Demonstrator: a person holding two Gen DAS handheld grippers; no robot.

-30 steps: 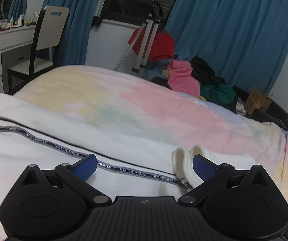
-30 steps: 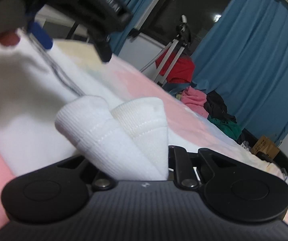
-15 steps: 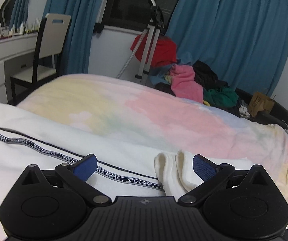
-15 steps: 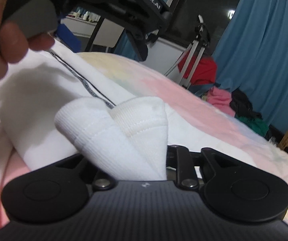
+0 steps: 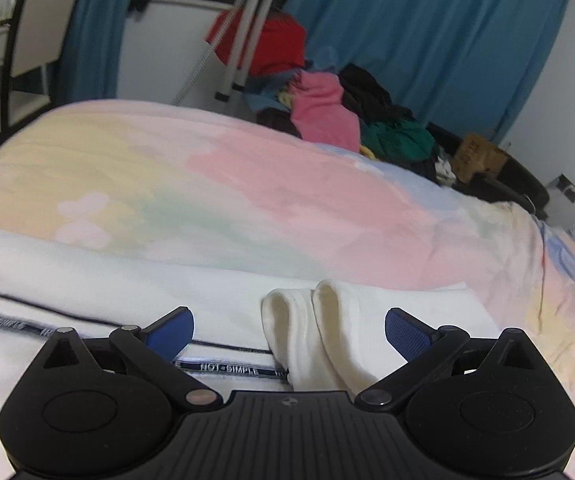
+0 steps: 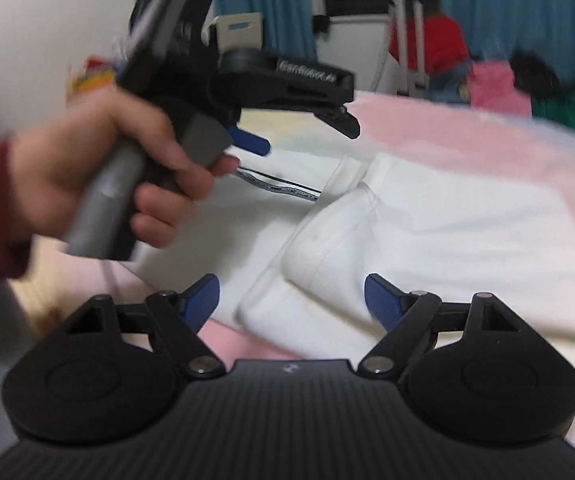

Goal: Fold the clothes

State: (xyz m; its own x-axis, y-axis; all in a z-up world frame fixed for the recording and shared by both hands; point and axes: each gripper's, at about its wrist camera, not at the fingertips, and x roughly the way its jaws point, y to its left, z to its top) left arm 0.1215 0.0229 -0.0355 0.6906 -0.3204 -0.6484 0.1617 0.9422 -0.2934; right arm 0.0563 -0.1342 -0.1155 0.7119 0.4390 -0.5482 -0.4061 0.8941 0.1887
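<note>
A white garment [image 5: 87, 272] with a dark printed side stripe [image 5: 227, 369] lies folded on the pastel bedspread [image 5: 247, 184]. Its two ribbed cuffs [image 5: 311, 332] lie side by side between the fingers of my left gripper [image 5: 289, 326], which is open and holds nothing. In the right wrist view the garment [image 6: 447, 224] lies flat with the cuffs [image 6: 319, 264] just ahead of my right gripper [image 6: 291, 298], which is open and empty. The left gripper [image 6: 271, 80] shows there in a hand, above the garment's left part.
A heap of pink, black, green and red clothes [image 5: 327, 116] lies beyond the far edge of the bed. A tripod [image 5: 243, 40] stands before blue curtains. A chair [image 5: 35, 40] and a white desk are at the far left.
My right gripper has opened and let go of the ribbed cuffs, which now lie on the bed. It has drawn back. The left gripper has shifted right along the stripe.
</note>
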